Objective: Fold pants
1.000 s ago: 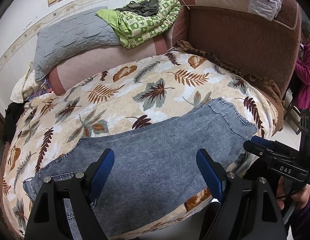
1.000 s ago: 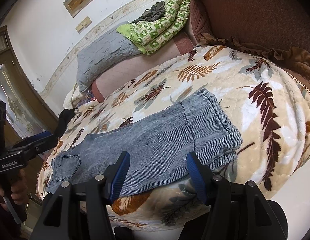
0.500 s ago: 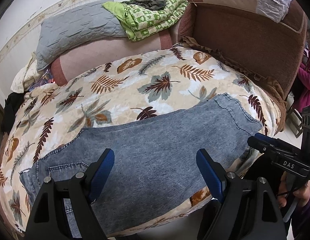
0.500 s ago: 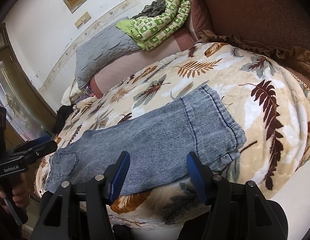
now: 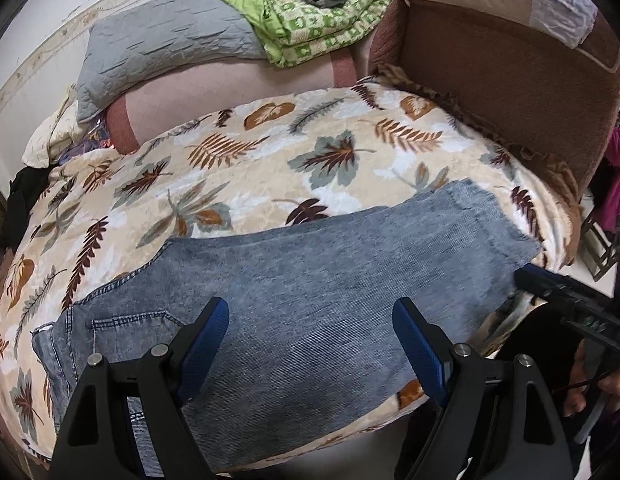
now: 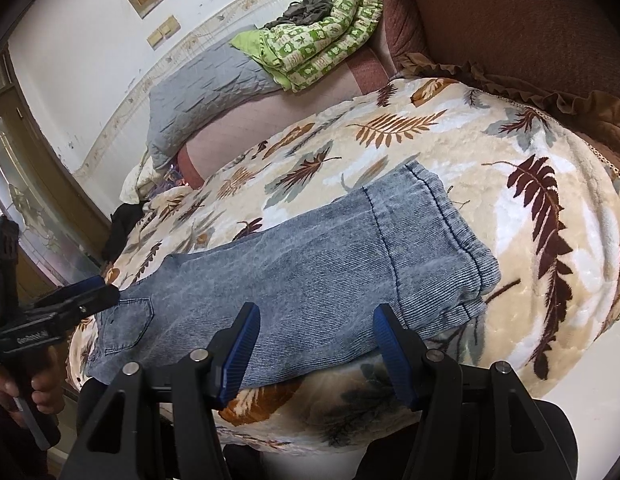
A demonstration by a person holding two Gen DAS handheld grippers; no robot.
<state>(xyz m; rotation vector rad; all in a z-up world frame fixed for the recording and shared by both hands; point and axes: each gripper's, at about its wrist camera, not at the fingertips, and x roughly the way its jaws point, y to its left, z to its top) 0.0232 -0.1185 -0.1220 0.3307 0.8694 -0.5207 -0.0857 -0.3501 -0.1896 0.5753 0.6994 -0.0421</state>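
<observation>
Along the bed's (image 5: 246,184) near edge the denim pants (image 5: 310,300) lie flat, long axis running side to side: waist under my left tool (image 5: 310,332), hems by my right tool (image 6: 316,332). Both tools hang released, gripping nothing. Since the earlier frame, my left has dipped closer.

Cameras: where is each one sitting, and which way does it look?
Left wrist: sits on the left gripper, looking down at the jeans near the pocket end; the right gripper and a hand show.
Right wrist: sits on the right gripper, looking down at the jeans' cuff end; the left gripper and its hand show.
Shared: jeans, leaf blanket, green quilt.
</observation>
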